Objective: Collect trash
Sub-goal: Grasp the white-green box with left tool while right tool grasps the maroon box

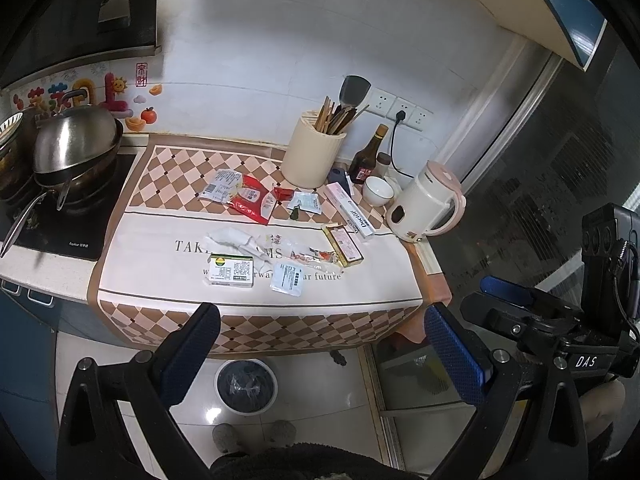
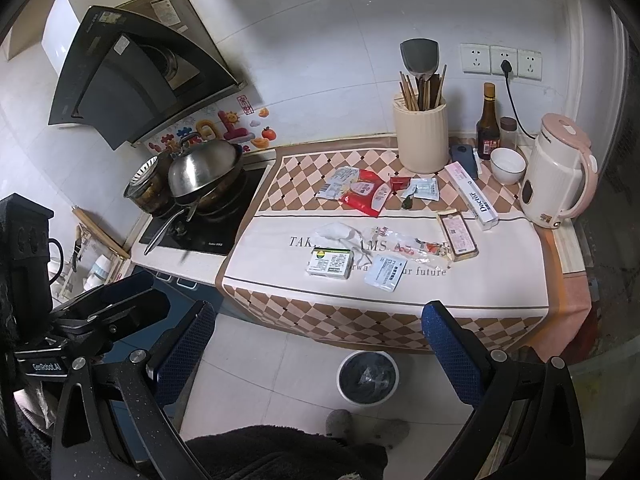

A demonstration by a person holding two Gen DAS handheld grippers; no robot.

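Observation:
Trash lies on the cloth-covered counter [image 1: 168, 288]: a green-and-white box [image 1: 232, 270] [image 2: 330, 263], a pale blue sachet [image 1: 287, 278] [image 2: 384, 273], crumpled white paper [image 1: 236, 240] [image 2: 340, 234], a clear wrapper [image 2: 404, 242], a yellow box [image 1: 344, 245] [image 2: 458, 234], a red packet [image 1: 253, 200] [image 2: 366, 192] and a white "Doctor" box [image 1: 352, 212] [image 2: 474, 196]. A white bin with a dark liner [image 1: 246, 386] [image 2: 367, 377] stands on the floor below the counter's front edge. My left gripper [image 1: 320, 360] and right gripper [image 2: 318, 358] are both open and empty, held back from the counter, above the floor.
A wok with a steel lid [image 1: 76, 148] [image 2: 204, 172] sits on the hob at the left. A cream utensil holder [image 1: 314, 152] [image 2: 420, 140], sauce bottle [image 1: 366, 158] [image 2: 488, 126], white bowl [image 1: 378, 191] [image 2: 508, 166] and pink-white kettle [image 1: 426, 202] [image 2: 556, 172] stand at the back right.

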